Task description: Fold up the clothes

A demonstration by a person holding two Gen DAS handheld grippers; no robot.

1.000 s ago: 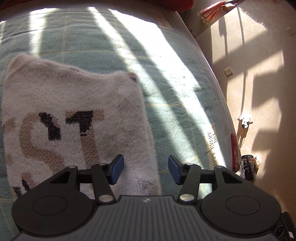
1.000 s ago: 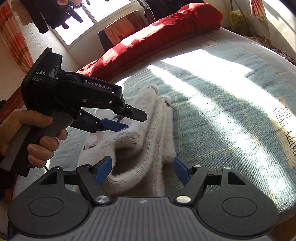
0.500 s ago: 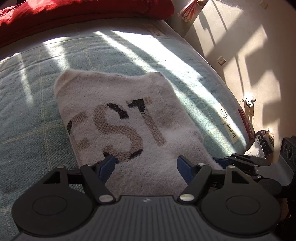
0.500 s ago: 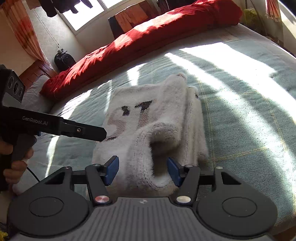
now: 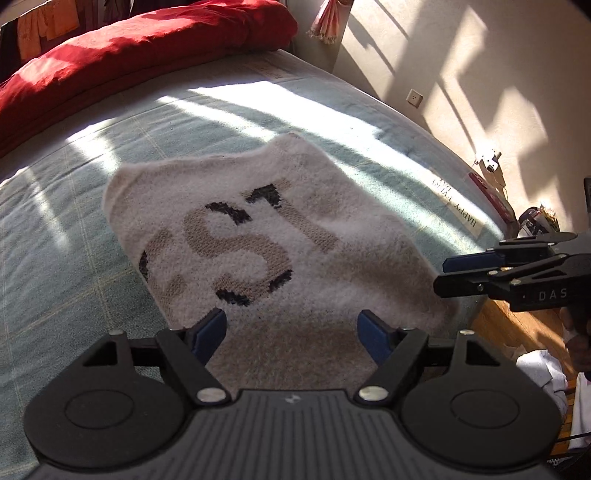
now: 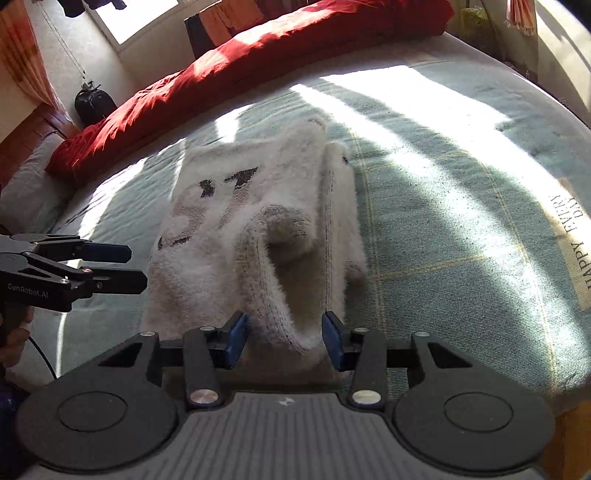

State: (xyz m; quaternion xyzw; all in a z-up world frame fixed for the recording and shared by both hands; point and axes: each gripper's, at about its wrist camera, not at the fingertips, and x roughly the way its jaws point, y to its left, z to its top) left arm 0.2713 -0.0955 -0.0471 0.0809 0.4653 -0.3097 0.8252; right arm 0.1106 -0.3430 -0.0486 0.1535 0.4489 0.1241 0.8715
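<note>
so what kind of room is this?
Most likely a home bedroom. The folded sweater lies on a bed with a red duvet bunched along its far side, and laundry hangs by the window.

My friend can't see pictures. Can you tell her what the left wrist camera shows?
A fluffy white sweater with brown and black letters lies folded on a pale green bed. The left gripper hangs open over its near edge, the right gripper pokes in from the right, and a red duvet lies along the far side.
</note>
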